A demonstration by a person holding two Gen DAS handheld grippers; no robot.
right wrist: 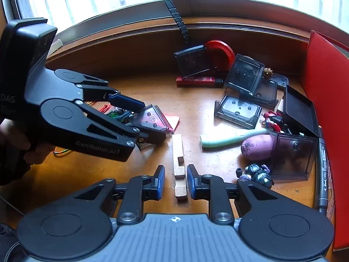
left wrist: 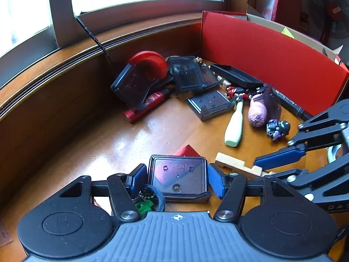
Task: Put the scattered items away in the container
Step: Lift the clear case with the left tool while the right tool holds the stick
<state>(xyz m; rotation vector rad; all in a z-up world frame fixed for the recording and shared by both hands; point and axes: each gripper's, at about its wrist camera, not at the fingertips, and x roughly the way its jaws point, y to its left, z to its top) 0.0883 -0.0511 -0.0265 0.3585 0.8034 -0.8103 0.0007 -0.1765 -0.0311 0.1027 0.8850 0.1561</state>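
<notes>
On the near part of the wooden table (left wrist: 135,135), a smoky clear plastic case (left wrist: 177,175) is seen between the fingers of the left gripper (left wrist: 176,180), whose blue pads sit against its two sides. Just right of it, a notched wooden block (right wrist: 179,170) lies between the spread fingers of the right gripper (right wrist: 176,181), untouched. Far right, the red cardboard box (left wrist: 272,59) is stood on the table beside further cases, a pale green bottle (left wrist: 235,126) and a marker (right wrist: 322,172).

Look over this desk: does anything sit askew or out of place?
Yes. One dark plastic case is propped at a tilt against the red round object, with a red lighter beneath it. More cases lie jumbled by the red box.
</notes>
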